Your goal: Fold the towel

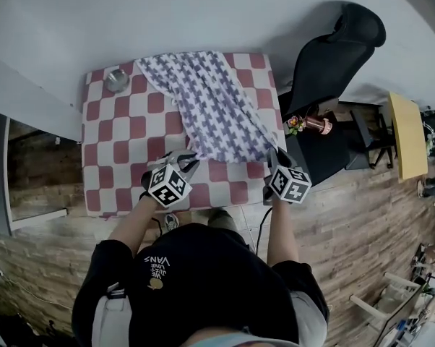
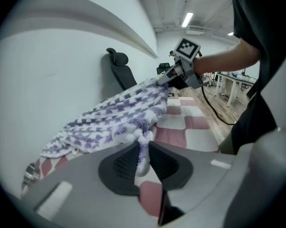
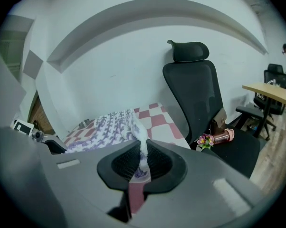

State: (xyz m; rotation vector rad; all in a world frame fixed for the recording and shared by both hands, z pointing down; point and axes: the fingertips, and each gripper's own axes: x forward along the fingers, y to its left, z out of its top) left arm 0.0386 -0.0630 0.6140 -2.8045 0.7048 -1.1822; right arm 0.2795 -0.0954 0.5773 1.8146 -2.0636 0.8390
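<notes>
A white towel with a purple houndstooth pattern (image 1: 203, 103) lies spread on the red-and-white checked table (image 1: 109, 165), bunched toward its near edge. My left gripper (image 1: 191, 157) is shut on the towel's near left corner; in the left gripper view the cloth (image 2: 119, 113) is pinched between the dark pads of that gripper (image 2: 143, 153). My right gripper (image 1: 275, 154) is shut on the near right corner, and in the right gripper view a strip of towel (image 3: 109, 125) runs down between the pads of that gripper (image 3: 142, 158). Both corners are lifted slightly off the table.
A small metal tin (image 1: 117, 79) stands at the table's far left corner. A black office chair (image 1: 333, 56) stands close to the table's right side, with a pink bottle and flowers (image 1: 308, 125) on its seat. A yellow desk (image 1: 407, 136) is further right. A white wall runs behind the table.
</notes>
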